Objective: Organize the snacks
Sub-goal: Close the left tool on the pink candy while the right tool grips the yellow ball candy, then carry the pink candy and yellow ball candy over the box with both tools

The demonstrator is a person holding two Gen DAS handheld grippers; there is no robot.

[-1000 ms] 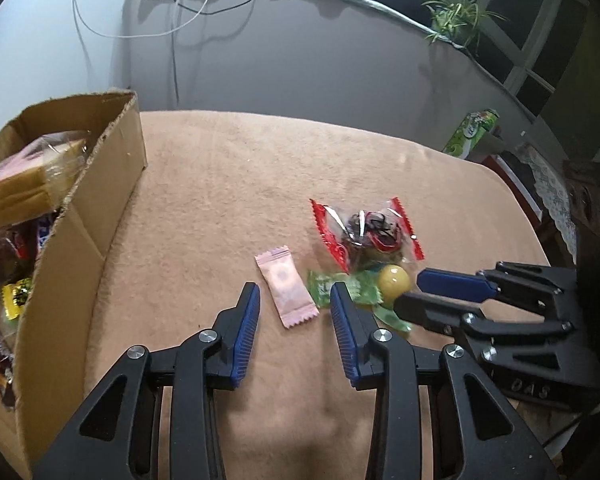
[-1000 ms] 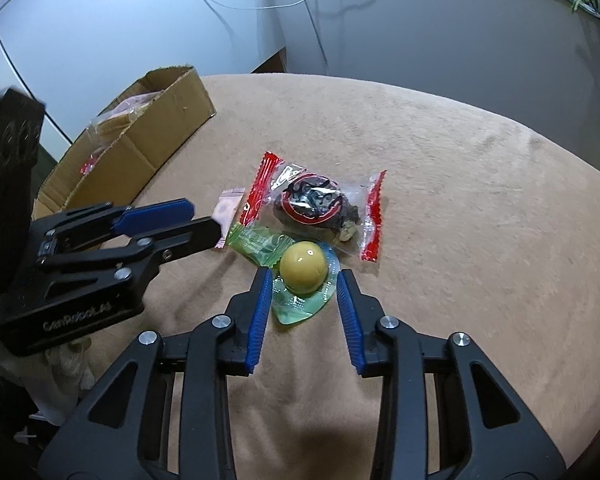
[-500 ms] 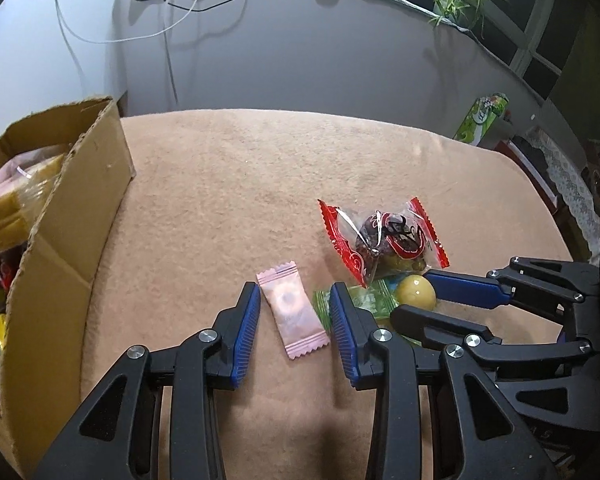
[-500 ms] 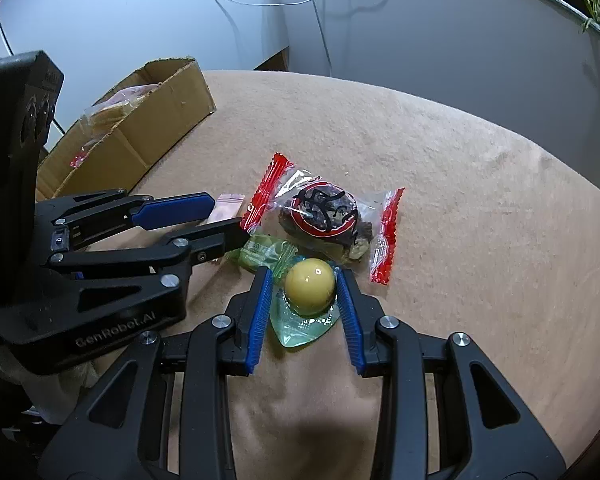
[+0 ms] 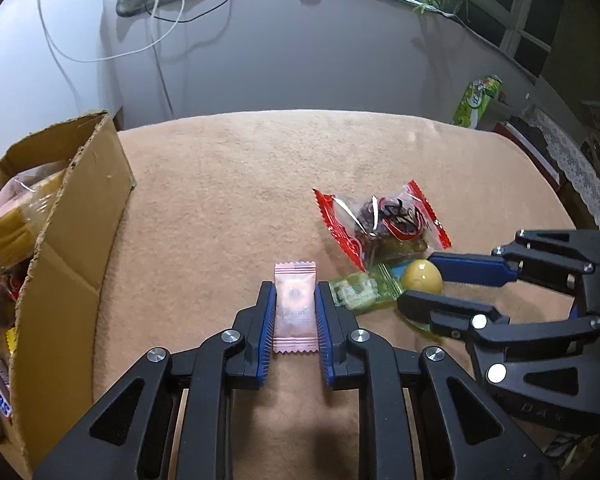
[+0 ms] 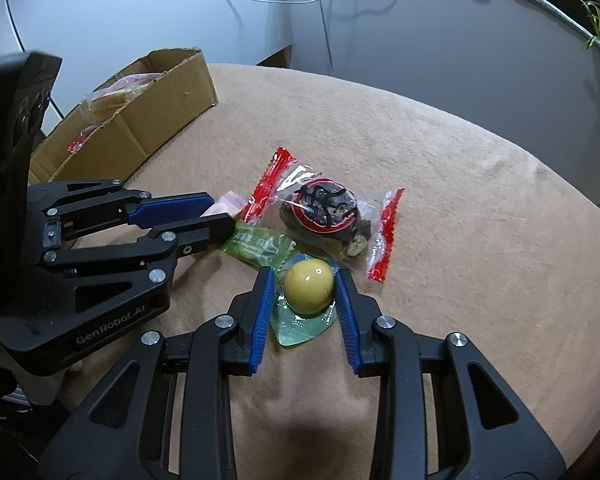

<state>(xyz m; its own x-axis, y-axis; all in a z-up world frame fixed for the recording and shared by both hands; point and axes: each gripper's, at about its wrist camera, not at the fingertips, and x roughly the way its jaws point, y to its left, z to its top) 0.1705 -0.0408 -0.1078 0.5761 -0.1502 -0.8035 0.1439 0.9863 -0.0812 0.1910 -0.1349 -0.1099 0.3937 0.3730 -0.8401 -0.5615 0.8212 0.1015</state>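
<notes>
Two grippers work side by side over a tan cloth-covered table (image 5: 228,184). The left gripper (image 5: 295,308) has just been closing its jaws, and its blue pads now press both long edges of a pink sachet (image 5: 294,305) lying flat on the cloth. The right gripper (image 6: 303,291) has closed slightly too; its pads bracket a yellow ball candy (image 6: 309,287) in a clear green wrapper, touching or nearly touching it on each side, though firm contact cannot be told. Just beside these lie a green wrapped sweet (image 6: 260,242) and, beyond it, a red-ended clear packet (image 6: 324,210) of dark snack. A cardboard box (image 5: 76,216) holding other snacks stands at the table's left edge, well apart.
</notes>
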